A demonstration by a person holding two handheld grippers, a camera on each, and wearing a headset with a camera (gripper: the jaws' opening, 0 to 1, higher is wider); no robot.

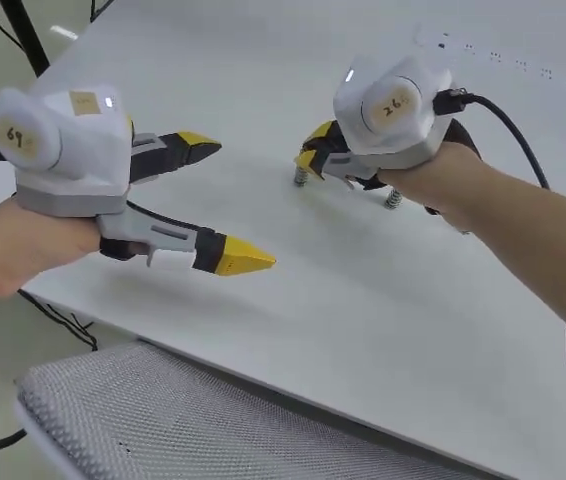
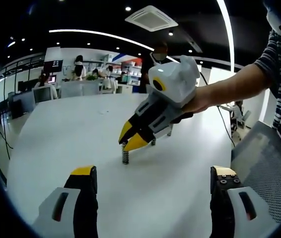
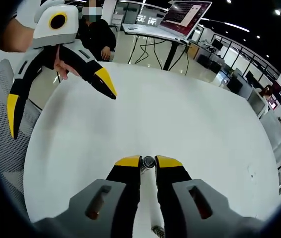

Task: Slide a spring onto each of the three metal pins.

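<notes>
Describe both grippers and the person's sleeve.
The left gripper and right gripper each have a rounded white housing, grey base and black fingers with yellow wedge tips. Each bears a round tan sticker with handwritten digits. A black cable leaves the right one. The person wears a striped short sleeve.

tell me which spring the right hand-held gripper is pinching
The spring between the yellow tips of the right hand-held gripper. Another spring stands free on the table, with no tips around it.
</notes>
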